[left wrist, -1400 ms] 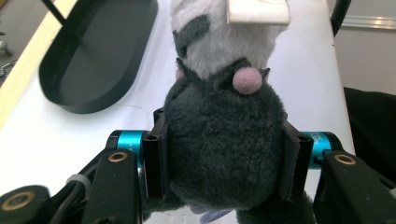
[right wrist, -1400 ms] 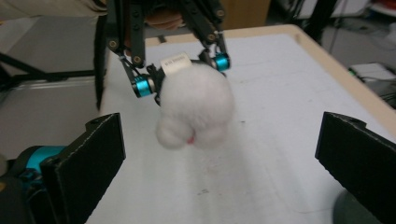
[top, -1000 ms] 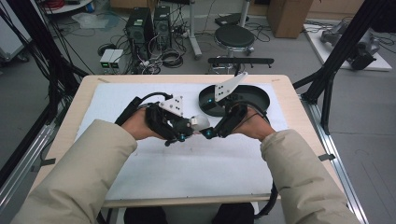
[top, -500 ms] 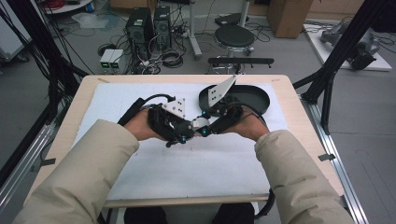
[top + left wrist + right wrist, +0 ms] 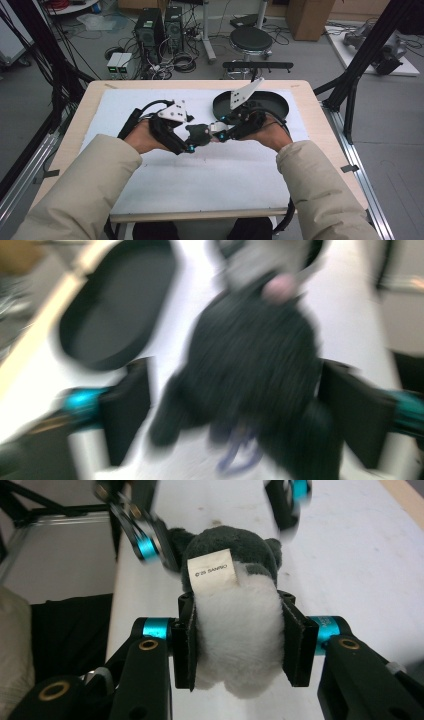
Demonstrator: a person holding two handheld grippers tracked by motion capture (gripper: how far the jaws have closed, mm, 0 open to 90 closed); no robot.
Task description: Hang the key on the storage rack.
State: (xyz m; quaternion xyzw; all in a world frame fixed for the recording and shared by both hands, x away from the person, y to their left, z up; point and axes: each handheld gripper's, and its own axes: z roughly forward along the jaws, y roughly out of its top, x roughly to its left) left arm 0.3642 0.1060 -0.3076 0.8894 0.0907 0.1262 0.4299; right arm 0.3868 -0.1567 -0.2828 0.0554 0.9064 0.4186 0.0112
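Handover of the plush (image 5: 235, 625) in progress, mid-frame in the high view, above the white mat (image 5: 215, 190). Right gripper (image 5: 239, 642) has just closed: pads clamp the toy's white belly. Left gripper (image 5: 235, 415) has just opened, jaws wide either side of the dark back, not pressing. My read: next, back the left away clear, then carry to the black tray (image 5: 280, 100) upper right.

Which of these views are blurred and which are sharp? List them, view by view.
Left gripper view: heavy motion blur smears the plush toy, the black tray and the fingers. Right gripper view: sharp up close, the toy's tag is readable, while the left gripper behind it is smeared. High view: evenly lit and fairly sharp, soft shadows on the white mat.
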